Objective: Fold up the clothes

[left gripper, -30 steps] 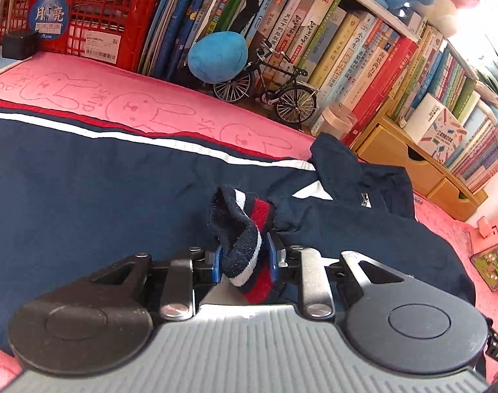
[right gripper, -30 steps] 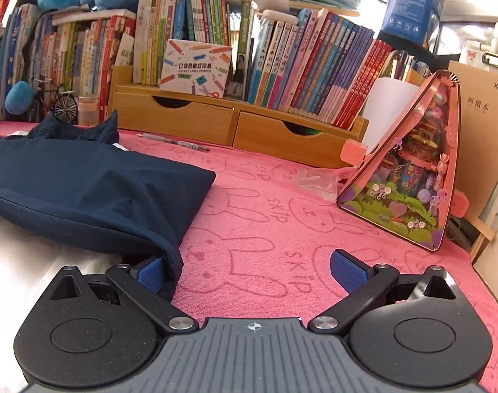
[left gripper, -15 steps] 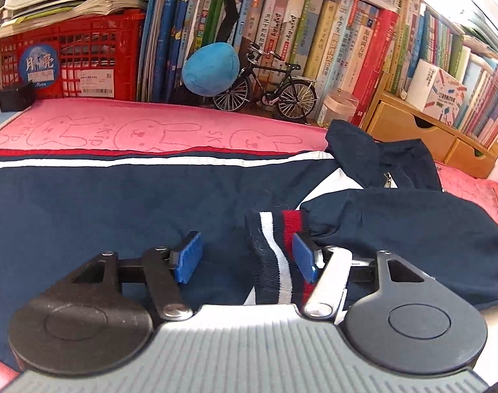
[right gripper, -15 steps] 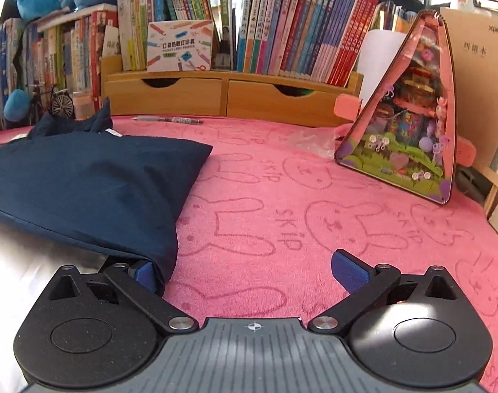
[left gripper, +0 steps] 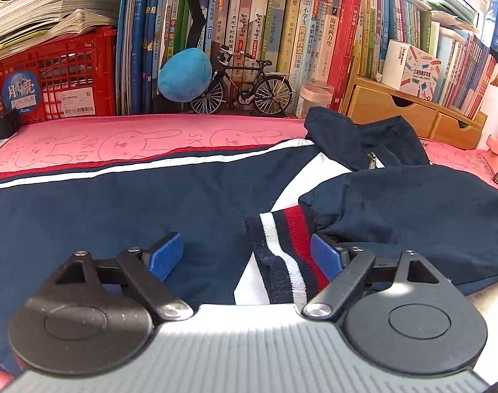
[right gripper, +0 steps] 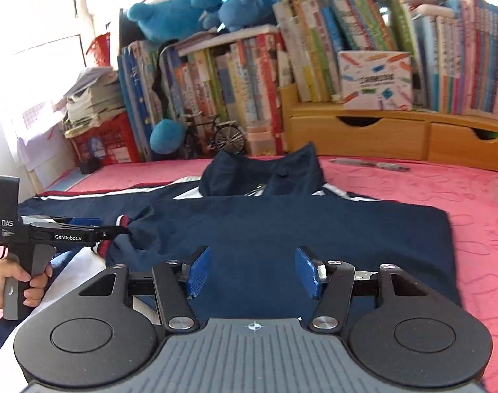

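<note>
Pink bunny-print table [right gripper: 412, 190] is mostly covered by the navy jacket [right gripper: 281, 226] lying flat, collar toward the books. Its striped cuff [left gripper: 288, 249] sits between the left tool's [left gripper: 245, 255] jaws, which are opening with nothing pinched. The right tool [right gripper: 252, 271] hovers over the jacket body, jaws closing, not gripping fabric.

- The jacket [left gripper: 118, 216] ahead of the left tongs is navy, with white and red stripes along its far edge.
- Its ribbed cuff [left gripper: 288, 249], beside the right pad, is navy banded white and red.
- The towel [left gripper: 134, 137] beyond is pink with outlined rabbits.
- The crate [left gripper: 69, 75], far left, is red.
- The plush ball [left gripper: 185, 75] by the black model bicycle [left gripper: 245, 85] is blue.
- Gripper pads [right gripper: 200, 271] are blue.
</note>
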A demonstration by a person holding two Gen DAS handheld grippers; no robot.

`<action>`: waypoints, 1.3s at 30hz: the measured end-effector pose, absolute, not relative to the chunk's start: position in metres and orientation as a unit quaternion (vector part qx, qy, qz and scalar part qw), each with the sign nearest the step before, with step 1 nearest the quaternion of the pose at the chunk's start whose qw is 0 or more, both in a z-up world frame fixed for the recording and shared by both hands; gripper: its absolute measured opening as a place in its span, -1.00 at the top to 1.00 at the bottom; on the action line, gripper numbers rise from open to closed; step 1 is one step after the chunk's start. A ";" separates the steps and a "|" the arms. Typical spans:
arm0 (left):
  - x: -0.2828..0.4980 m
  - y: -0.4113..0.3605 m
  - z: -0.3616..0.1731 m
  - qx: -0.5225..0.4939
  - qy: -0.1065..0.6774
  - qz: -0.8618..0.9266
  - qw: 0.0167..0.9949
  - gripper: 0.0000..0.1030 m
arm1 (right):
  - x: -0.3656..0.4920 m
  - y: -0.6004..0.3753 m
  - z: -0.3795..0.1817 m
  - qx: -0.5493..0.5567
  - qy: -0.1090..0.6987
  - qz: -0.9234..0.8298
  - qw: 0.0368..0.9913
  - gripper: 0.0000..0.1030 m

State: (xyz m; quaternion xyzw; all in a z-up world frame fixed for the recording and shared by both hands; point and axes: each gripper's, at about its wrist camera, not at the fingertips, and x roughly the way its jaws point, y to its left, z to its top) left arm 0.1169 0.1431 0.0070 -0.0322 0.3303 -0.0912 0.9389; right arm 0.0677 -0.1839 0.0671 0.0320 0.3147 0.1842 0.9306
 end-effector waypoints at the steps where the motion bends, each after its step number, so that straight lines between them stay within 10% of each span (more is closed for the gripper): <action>1: 0.117 0.144 0.007 -0.033 0.330 -0.091 0.939 -0.71 | 0.081 -0.167 0.060 0.026 0.326 0.185 0.927 -0.04; 14: 0.118 0.142 0.006 -0.022 0.337 -0.101 0.936 -0.92 | 0.144 -0.304 0.028 0.060 0.354 -0.166 0.918 -0.09; 28: 0.119 0.143 0.005 -0.022 0.341 -0.087 0.936 -1.00 | 0.029 -0.302 0.025 -0.008 0.333 -0.003 0.943 0.01; 30: 0.119 0.143 0.005 -0.022 0.341 -0.085 0.936 -1.00 | 0.026 -0.317 0.029 -0.023 0.343 -0.095 0.934 -0.31; 39: 0.117 0.158 0.010 -0.051 0.342 -0.087 0.934 -1.00 | 0.014 -0.249 0.058 -0.013 0.307 0.044 0.950 -0.45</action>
